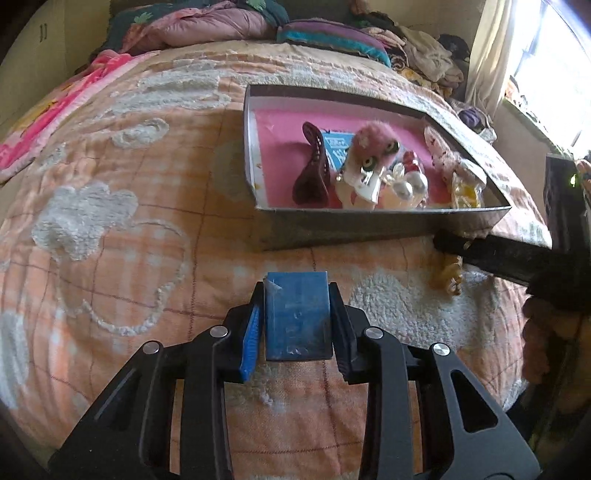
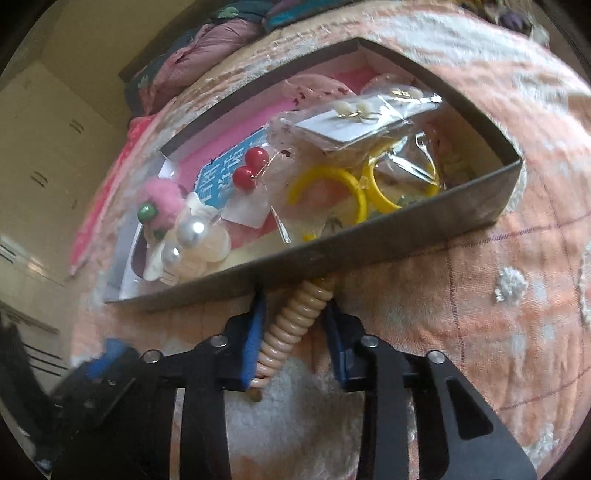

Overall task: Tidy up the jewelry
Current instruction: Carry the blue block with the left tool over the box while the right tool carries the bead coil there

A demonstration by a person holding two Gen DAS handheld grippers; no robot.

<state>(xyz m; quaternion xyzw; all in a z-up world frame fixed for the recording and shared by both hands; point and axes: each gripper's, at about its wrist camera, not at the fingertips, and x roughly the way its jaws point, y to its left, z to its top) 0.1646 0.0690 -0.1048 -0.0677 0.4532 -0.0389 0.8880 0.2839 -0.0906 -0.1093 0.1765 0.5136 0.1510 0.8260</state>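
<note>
A shallow grey box (image 1: pixel 369 221) with a pink lining lies on the bed and holds jewelry: a dark red hair claw (image 1: pixel 312 173), a pink fluffy clip (image 1: pixel 373 144), pearl pieces (image 1: pixel 406 186) and bagged items. My left gripper (image 1: pixel 297 301) is shut on a small blue box (image 1: pixel 297 317), held above the blanket in front of the grey box. In the right wrist view, my right gripper (image 2: pixel 295 306) holds a beige spiral hair tie (image 2: pixel 291 325) against the grey box's near wall (image 2: pixel 332 254). Red bead earrings (image 2: pixel 251 166) and yellow hoops (image 2: pixel 354 188) lie inside.
An orange quilted blanket (image 1: pixel 129 221) with white fluffy patches covers the bed. Folded bedding and clothes (image 1: pixel 229 26) pile up at the far end. A curtain and window (image 1: pixel 535 55) are at the right. The right gripper's black body (image 1: pixel 517 258) reaches in from the right.
</note>
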